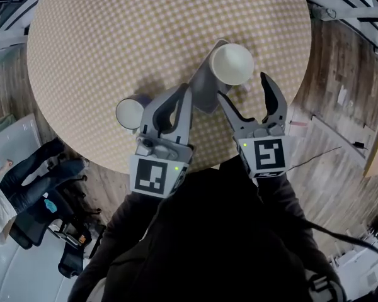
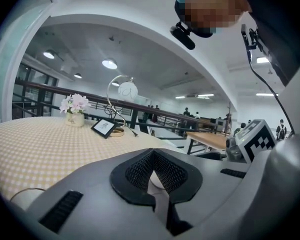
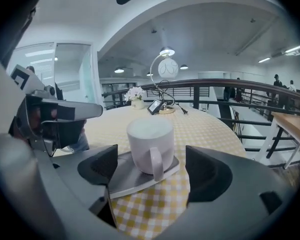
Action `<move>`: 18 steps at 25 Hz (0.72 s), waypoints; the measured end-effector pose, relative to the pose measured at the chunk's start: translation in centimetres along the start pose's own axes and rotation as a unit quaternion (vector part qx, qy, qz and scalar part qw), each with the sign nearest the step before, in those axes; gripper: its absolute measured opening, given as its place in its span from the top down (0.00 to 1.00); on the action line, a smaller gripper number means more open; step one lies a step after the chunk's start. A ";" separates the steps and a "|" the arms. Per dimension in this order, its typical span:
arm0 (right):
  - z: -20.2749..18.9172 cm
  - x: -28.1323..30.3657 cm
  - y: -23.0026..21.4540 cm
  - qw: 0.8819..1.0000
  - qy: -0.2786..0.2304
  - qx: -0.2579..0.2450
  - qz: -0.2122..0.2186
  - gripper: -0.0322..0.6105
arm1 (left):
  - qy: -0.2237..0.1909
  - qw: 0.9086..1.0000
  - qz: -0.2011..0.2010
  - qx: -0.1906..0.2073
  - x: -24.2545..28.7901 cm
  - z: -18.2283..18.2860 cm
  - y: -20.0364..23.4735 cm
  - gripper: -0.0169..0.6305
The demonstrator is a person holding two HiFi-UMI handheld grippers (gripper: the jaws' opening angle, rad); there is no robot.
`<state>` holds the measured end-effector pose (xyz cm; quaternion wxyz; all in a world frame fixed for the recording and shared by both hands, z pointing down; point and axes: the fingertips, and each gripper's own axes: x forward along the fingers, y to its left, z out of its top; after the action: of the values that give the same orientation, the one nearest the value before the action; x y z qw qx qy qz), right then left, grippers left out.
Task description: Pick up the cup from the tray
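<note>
A white cup (image 1: 232, 63) stands on a small grey tray (image 1: 203, 83) near the front of the round checkered table (image 1: 113, 36). My left gripper (image 1: 184, 93) is shut on the tray's near edge; in the left gripper view its pads (image 2: 140, 171) meet over a thin pale strip. My right gripper (image 1: 242, 85) is open just right of the tray. In the right gripper view the cup (image 3: 149, 139) sits between the two wide-apart fingers with its handle facing me, and neither pad touches it. The tray (image 3: 125, 176) runs left behind my left finger.
A second white round cup (image 1: 130, 113) stands on the table left of my left gripper. At the table's far side are a flower vase (image 2: 74, 111), a small picture frame (image 2: 104, 127) and a hooped lamp (image 2: 122, 91). The table's front edge lies right under both grippers.
</note>
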<state>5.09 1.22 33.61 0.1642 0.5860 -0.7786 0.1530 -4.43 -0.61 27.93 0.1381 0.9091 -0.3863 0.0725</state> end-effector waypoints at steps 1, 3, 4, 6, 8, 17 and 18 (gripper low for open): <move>-0.1 0.3 -0.1 1.000 0.002 0.000 0.000 0.37 | 0.005 1.000 0.000 -0.005 0.1 -0.2 0.0 0.96; -0.1 1.1 -0.1 1.000 0.004 -0.003 0.001 0.36 | 0.014 1.000 0.000 -0.009 0.2 -0.7 0.4 0.96; -0.2 1.6 0.0 1.000 0.004 -0.005 0.002 0.36 | 0.016 1.000 0.001 -0.009 0.4 -1.0 0.8 0.96; -0.2 2.9 0.2 1.000 0.001 -0.010 0.003 0.35 | 0.020 1.000 0.004 -0.011 0.6 -1.6 1.7 0.96; -0.2 3.9 0.3 1.000 0.001 -0.014 0.001 0.35 | 0.023 1.000 0.006 -0.015 0.8 -1.9 2.2 0.96; 0.6 4.8 -1.4 0.999 -0.011 -0.029 -0.014 0.35 | 0.027 0.999 -0.006 -0.024 1.4 -2.1 0.5 0.96; 0.6 4.9 -1.5 0.999 -0.010 -0.029 -0.016 0.35 | 0.028 0.999 -0.007 -0.026 1.4 -2.2 0.5 0.96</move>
<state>5.22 -3.68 35.31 0.1757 0.5948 -0.7750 0.1213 -3.88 -1.22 30.41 0.1731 0.9056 -0.3775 0.0864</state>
